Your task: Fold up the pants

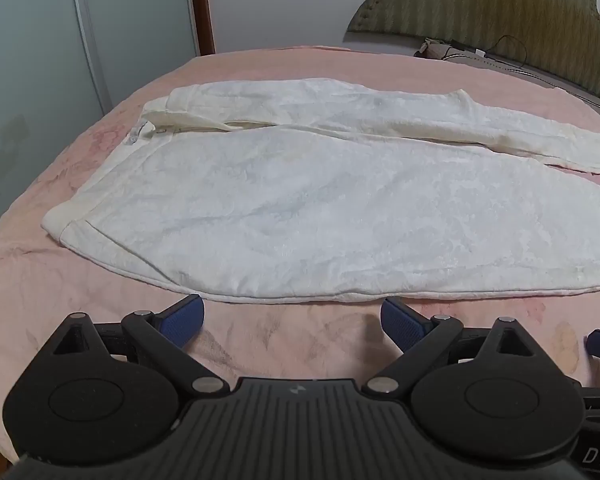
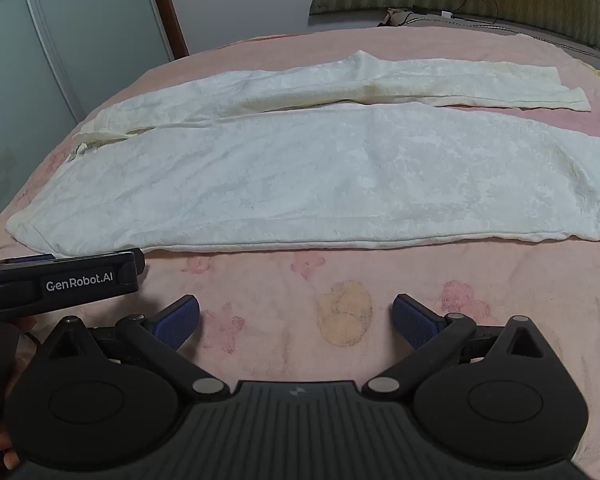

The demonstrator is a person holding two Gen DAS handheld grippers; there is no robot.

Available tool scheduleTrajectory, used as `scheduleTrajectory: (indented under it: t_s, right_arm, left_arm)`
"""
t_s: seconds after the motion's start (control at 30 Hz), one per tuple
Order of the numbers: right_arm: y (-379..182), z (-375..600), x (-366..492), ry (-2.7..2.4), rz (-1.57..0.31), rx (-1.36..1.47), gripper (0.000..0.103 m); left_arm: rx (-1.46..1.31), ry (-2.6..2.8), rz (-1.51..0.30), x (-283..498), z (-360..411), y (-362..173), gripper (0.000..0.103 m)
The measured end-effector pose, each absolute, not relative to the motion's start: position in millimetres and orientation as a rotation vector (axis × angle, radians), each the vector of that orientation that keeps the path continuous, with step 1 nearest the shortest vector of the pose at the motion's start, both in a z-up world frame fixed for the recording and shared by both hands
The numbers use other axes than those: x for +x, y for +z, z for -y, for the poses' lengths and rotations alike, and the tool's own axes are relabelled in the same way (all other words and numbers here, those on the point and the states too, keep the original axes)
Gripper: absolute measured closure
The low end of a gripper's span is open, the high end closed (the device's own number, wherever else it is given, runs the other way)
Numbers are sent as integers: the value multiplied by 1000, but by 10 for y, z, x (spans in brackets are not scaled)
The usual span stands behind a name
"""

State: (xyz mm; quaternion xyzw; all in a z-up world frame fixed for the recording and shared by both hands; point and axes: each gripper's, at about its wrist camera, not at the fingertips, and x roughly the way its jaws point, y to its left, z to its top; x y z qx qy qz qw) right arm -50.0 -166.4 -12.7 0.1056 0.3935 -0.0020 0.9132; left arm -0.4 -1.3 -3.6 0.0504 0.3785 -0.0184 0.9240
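Above the pink bedspread (image 2: 380, 280), left tongs (image 1: 292, 320) and right tongs (image 2: 296, 320) gape wide — empty, just short of the white pants (image 1: 300, 216).

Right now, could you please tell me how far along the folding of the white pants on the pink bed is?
Done: the white textured pants lie spread flat on the pink floral bedspread, legs side by side, no fold visible. In hand: nothing; the left gripper and right gripper are both open, short of the near hem. Left: every fold.
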Motion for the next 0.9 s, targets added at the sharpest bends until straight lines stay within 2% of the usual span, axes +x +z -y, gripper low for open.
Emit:
scheduleTrajectory:
  t_s: [0.9]
  right_arm:
    - [-142,1677,-499,-3,-812,218,0]
  left_arm:
    - [113,-47,-793,9,27,-57,6]
